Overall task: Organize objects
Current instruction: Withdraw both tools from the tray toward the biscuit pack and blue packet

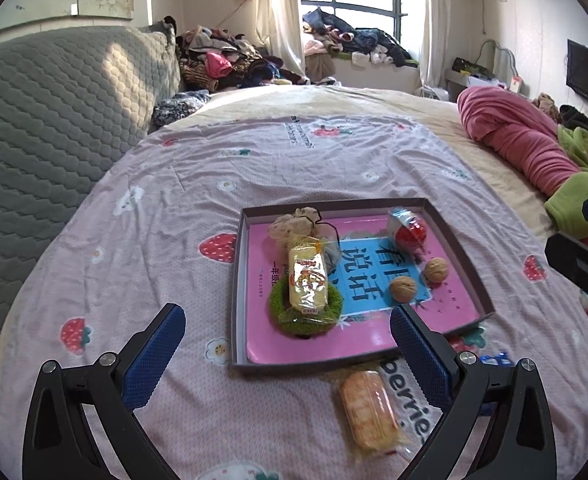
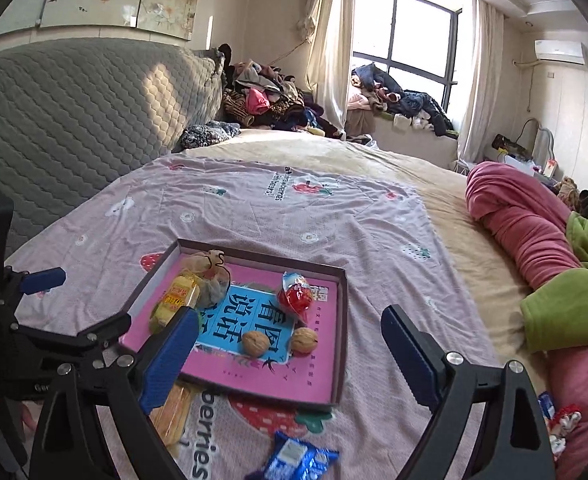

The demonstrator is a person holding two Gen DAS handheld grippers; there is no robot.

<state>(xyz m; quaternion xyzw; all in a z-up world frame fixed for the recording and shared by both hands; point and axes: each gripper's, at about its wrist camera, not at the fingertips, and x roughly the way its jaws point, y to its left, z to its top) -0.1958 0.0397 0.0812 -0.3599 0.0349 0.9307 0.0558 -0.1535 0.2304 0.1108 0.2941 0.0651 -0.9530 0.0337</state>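
left gripper [image 1: 288, 330] – fingers spread, empty | right gripper [image 2: 290, 338] – fingers spread, empty | tray [image 1: 239, 280] holds walnuts [image 1: 403, 289]

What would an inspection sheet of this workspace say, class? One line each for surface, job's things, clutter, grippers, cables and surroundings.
Surface: strawberry-print sheet spread over a bed.
Job's things: shallow box holding two walnuts, a yellow snack pack lying on a green ring, a red wrapped sweet and a mesh pouch; a cracker pack and a blue wrapper lie outside it.
Clutter: pink blanket, green cloth.
Grippers: left gripper and right gripper both open, fingers holding nothing.
Cables: nothing seen.
Surroundings: grey quilted headboard, clothes heaps, window.
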